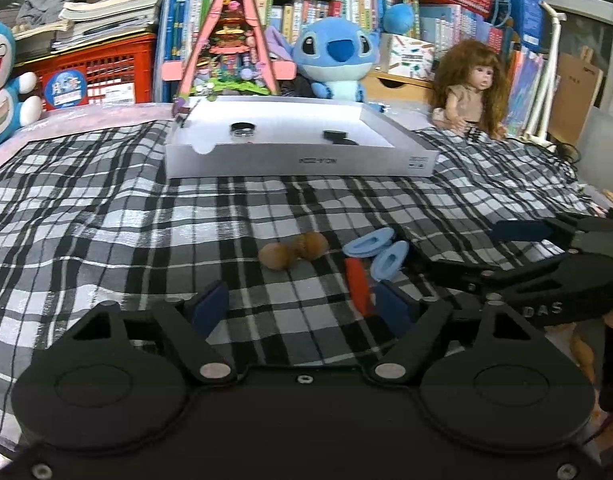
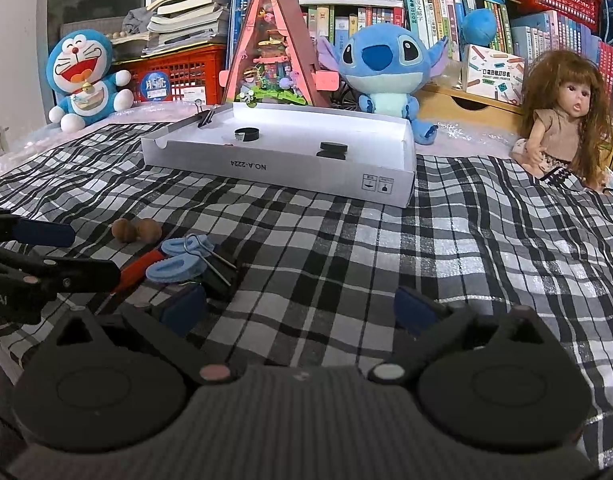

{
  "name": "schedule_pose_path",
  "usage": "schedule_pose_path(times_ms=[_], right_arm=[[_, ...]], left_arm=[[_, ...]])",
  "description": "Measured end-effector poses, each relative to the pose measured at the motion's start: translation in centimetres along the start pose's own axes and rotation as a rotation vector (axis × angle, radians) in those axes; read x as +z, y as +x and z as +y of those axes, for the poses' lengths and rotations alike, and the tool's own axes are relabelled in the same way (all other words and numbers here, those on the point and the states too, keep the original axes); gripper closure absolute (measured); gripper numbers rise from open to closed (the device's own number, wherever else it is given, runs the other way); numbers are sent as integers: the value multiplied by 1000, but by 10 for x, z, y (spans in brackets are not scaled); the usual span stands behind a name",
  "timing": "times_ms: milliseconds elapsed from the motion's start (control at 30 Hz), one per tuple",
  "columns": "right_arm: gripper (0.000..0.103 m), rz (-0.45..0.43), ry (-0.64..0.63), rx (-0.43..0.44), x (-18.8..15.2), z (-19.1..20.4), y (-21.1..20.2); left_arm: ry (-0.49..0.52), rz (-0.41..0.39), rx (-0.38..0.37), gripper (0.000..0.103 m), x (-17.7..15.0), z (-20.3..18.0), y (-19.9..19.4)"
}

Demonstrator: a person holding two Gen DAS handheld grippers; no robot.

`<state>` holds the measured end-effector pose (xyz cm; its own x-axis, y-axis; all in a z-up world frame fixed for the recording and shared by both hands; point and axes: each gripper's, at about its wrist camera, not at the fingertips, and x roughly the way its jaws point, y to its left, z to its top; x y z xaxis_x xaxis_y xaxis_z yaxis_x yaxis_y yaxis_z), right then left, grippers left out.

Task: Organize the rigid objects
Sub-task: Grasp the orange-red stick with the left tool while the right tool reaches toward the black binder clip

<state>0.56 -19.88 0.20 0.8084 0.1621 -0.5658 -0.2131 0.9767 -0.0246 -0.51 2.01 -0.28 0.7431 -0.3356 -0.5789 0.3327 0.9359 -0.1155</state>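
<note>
Checked cloth (image 1: 106, 208) fills the frame, white box (image 1: 298, 160) upper centre holding a black ring (image 1: 242, 130), both the left gripper (image 1: 302, 308) and right gripper (image 2: 302, 312) standing open and empty at bottom, orange tool (image 1: 358, 286), blue clips (image 1: 380, 254) and two walnuts (image 1: 292, 250) mid-frame.

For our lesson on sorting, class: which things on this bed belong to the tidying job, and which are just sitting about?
Part of the job:
white box
two walnuts
blue clips
orange-handled tool
black binder clip
left gripper and right gripper, both open and empty

Just lying about:
Stitch plush
Doraemon plush
doll
books
red crate
</note>
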Motion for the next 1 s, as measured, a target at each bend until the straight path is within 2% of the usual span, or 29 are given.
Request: schedule_pose_path(times_ms=[33, 133, 200, 233, 300, 333, 467, 733, 1000], right_arm=[[0, 0, -2, -4, 0, 0, 0], [0, -3, 7, -14, 1, -3, 0], [0, -3, 16, -15, 1, -5, 0], [0, -4, 19, -15, 1, -6, 0], [0, -4, 19, -14, 1, -6, 0], [0, -3, 19, -12, 1, -6, 0], [0, 3, -12, 4, -1, 3, 2], [0, 17, -59, 39, 7, 25, 15], [0, 39, -47, 29, 14, 23, 23]], left_arm=[[1, 3, -14, 30, 0, -1, 0], [7, 8, -45, 43, -1, -6, -1], [13, 12, -59, 58, -1, -9, 1], [11, 14, -66, 62, -1, -11, 3], [-1, 15, -80, 84, 0, -12, 6], [-4, 22, -87, 86, 0, -13, 9], [18, 21, -72, 91, 1, -14, 9], [21, 32, -51, 91, 0, -1, 3], [18, 27, -27, 88, -2, 8, -1]])
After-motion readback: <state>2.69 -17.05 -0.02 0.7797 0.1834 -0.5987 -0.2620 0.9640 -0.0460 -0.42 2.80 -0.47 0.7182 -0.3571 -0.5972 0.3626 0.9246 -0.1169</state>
